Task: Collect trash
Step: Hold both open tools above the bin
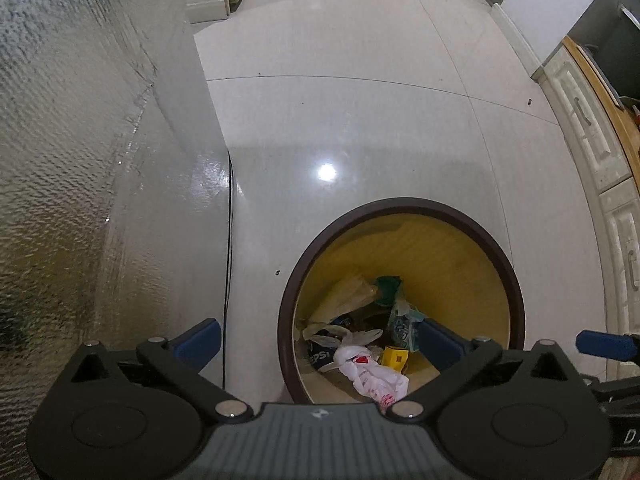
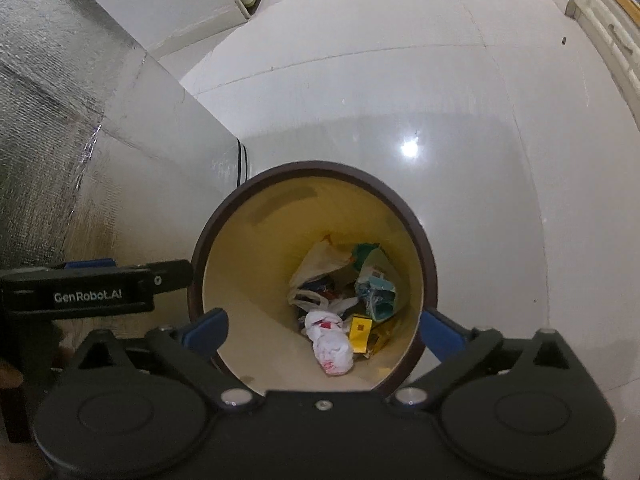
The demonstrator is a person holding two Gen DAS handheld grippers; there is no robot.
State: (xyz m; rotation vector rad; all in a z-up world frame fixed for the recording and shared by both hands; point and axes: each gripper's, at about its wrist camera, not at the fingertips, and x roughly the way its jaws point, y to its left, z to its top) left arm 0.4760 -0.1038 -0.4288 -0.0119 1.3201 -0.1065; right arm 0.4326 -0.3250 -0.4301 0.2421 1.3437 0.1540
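Both grippers hang above a round trash bin (image 2: 224,216) with a dark brown rim and a yellow inner wall, standing on a glossy white tiled floor (image 1: 360,120).

The right gripper (image 2: 322,328) points steeply down into the bin's mouth, its blue-padded fingers (image 2: 206,330) spread wide apart with nothing between them.

The left gripper (image 1: 316,338) stands just as wide, also empty; its left finger (image 1: 198,340) hangs outside the bin's rim over the floor, and its other finger reaches over the opening. In the right wrist view its black body shows at the left edge (the lettering reads "GenRobot.AI").

The trash lies heaped at the bottom of the bin: a crumpled white plastic bag with red print (image 2: 330,346) nearest the near wall, a small yellow box (image 2: 360,334) just beside it, a teal-and-white wrapper (image 2: 376,292) toward the right wall, a tan paper bag (image 2: 320,260) at the far side, and a blue Pepsi package (image 1: 320,356) partly buried.

A silver textured panel (image 1: 60,160) stands to the left of the bin, and pale cabinets (image 1: 592,140) line the floor's right edge.
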